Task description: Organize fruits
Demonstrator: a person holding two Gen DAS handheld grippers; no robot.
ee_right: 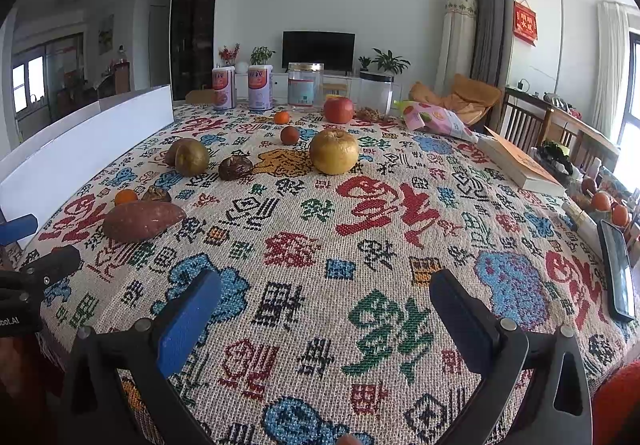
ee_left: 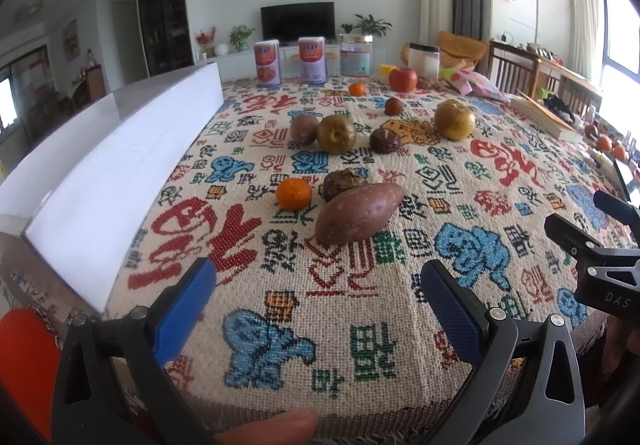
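The fruits lie scattered on the woven tabletop, well ahead of both tongs, presumably awaiting sorting into the white box at far left. Nearest the left tongs a rough sweet potato is seen, touching a wrinkled brown fruit, a smooth orange just beside. Beyond the right tongs a dull round pear rests. Both tongs are held wide, empty.

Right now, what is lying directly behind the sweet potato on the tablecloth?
Behind the sweet potato sit a small orange and a dark wrinkled fruit, the latter close against it. The potato covers that fruit's lower part, so actual contact cannot be seen.
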